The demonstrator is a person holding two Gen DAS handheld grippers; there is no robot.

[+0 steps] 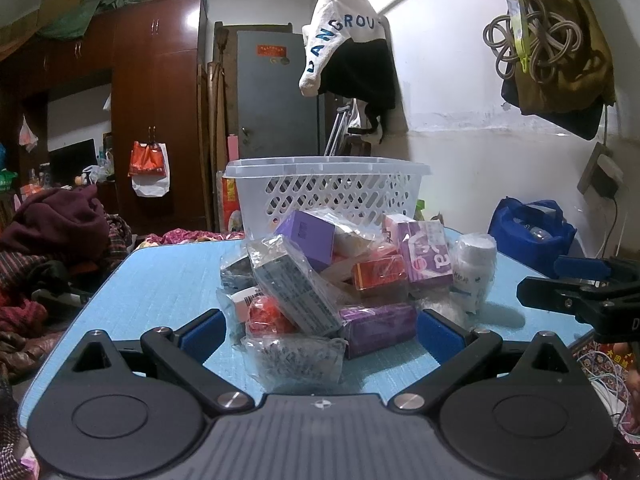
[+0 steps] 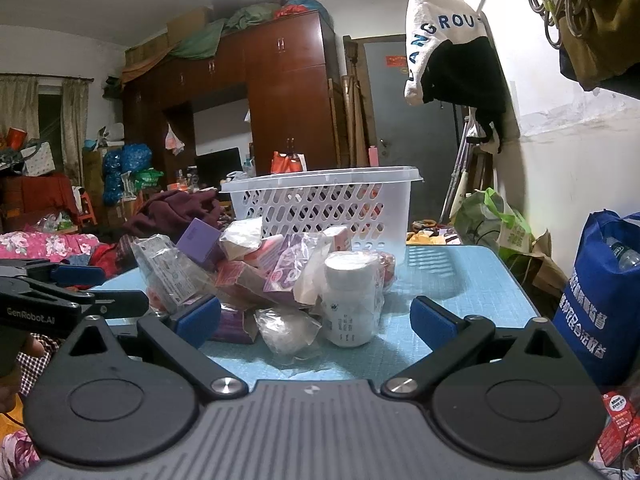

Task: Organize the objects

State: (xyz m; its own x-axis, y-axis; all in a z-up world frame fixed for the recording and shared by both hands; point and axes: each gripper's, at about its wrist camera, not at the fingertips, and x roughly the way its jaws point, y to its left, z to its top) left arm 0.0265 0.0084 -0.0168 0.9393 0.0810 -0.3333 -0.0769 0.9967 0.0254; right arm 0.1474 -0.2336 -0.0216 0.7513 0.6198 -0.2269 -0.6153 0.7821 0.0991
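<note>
We are at the start of the sorting: a heap of wrapped packets (image 1: 320,280) lies on the blue table (image 1: 168,280), and behind it, touching its far side, stands the white slotted basket (image 1: 328,188), which looks empty as far as its walls let us see. Nothing is lifted yet. Our left gripper (image 1: 320,332) hovers low at the near edge of the heap with its jaws spread wide, a purple box (image 1: 380,326) and a crumpled clear bag (image 1: 296,356) between the blue pads. Our right gripper (image 2: 316,320) is just as wide and holds nothing; the white bottle (image 2: 352,300) stands upright between its fingers, at the right end of the heap.

We judge the bottle the easiest first pick: close on its body, lift clear, carry it over the basket rim. The loose plastic wrap may slip or drag neighbours along, and the tilted grey box (image 1: 292,288) leans on the pile and could slide. The two grippers are near each other, so we should move one at a time
</note>
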